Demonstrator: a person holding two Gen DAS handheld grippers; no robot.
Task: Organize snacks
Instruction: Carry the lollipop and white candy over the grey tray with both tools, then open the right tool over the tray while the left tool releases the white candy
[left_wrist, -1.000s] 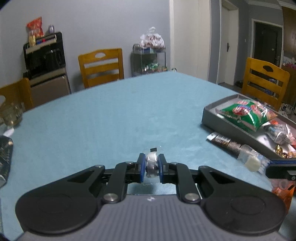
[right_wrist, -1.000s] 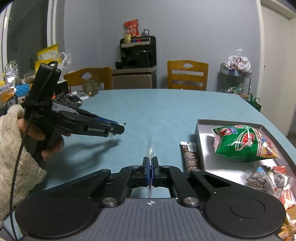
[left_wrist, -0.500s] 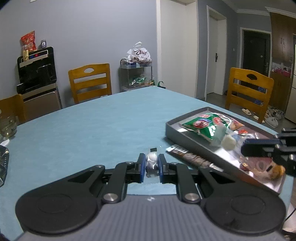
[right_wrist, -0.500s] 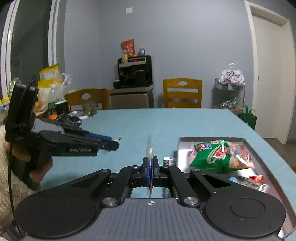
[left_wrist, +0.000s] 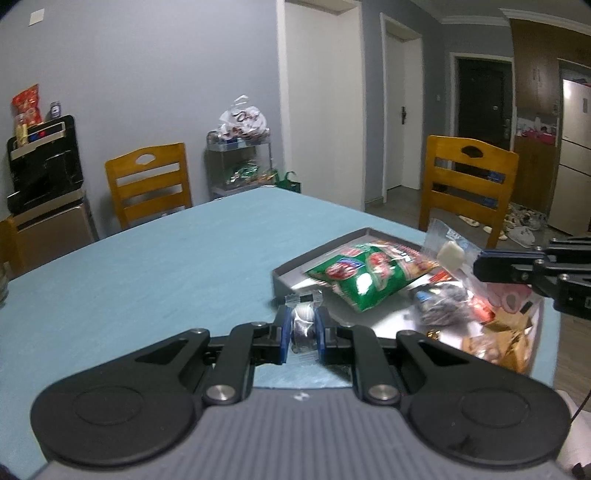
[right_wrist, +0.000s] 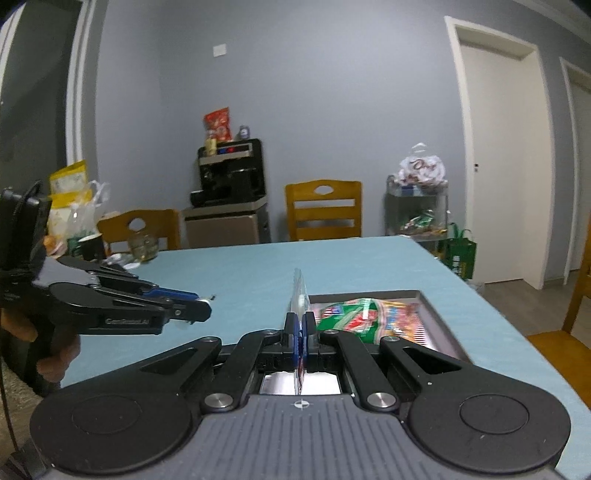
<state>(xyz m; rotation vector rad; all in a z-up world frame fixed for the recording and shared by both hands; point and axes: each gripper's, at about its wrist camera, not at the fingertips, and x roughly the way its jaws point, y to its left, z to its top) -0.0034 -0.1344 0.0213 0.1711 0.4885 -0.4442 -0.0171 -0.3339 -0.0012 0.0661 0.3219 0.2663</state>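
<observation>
Left tongs (left_wrist: 302, 326): sitting lower centre of the left wrist view, blue pads clamping a small clear-wrapped candy (left_wrist: 303, 322) (silvery-white piece inside, crimped end sticking up past the tips).

Right tongs (right_wrist: 300, 332): lower centre of the right wrist view, pressing together on a clear snack packet (right_wrist: 298, 295) seen edge-on; in the left wrist view the same packet (left_wrist: 448, 248) is hanging at centre right, a white piece showing inside it, over the tray.

Grey tray (left_wrist: 291, 267): lying on the blue worktop (left_wrist: 166, 266) right of centre, its near corner just beyond the left tongs. Holding a green snack bag (left_wrist: 364, 277), a dark wrapped snack (left_wrist: 439, 306) and brown-gold wrappers (left_wrist: 506, 338) crowding the lower right end (blurred, kinds not readable).

Surroundings, upper half of frame: wooden chair (left_wrist: 147, 181) at the far worktop edge, a second chair (left_wrist: 467, 177) behind the tray, black appliance (left_wrist: 42, 155) at left, wire cart (left_wrist: 240, 166) with bagged goods.

Left edge of right wrist view: cups and bags (right_wrist: 79, 225) clustering on the far worktop corner.
</observation>
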